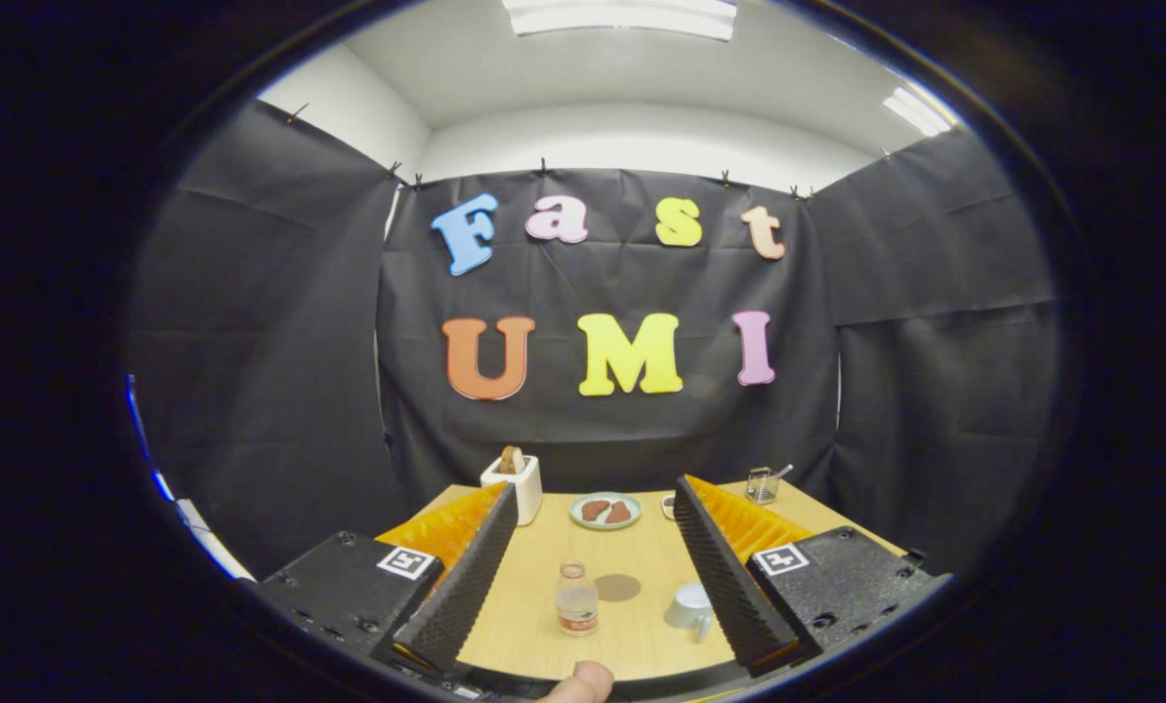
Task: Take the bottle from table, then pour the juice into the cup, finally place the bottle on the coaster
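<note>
The two-finger tool (593,576), with its black ribbed pads (466,576) backed in orange, is standing wide open above the near part of the light wooden tabletop (642,557), gripping nothing. The small clear plastic bottle (576,599), carrying a label band low on its body, is standing upright on the tabletop between the two fingers, closer to the left one and touching neither. The round brown coaster (617,587) is lying flat just beside the bottle, on its right and a little farther away, with nothing resting on it. The white cup (689,607) with a handle is sitting near the right finger, whose pad is covering part of it, and it is well apart from the bottle.

Beyond the fingers, the pale green round plate (604,511) is holding two brownish pieces of food near the middle of the tabletop. The white toaster (515,485) is standing at the far left, with a slice of bread poking out of its top. A small clear glass container (761,484) with a utensil leaning in it is sitting at the far right corner. A small object just right of the plate is partly hidden by the right finger, too little of it showing to tell what it is. A fingertip (579,683) of the person's hand is peeking in at the near end, below the tool.
</note>
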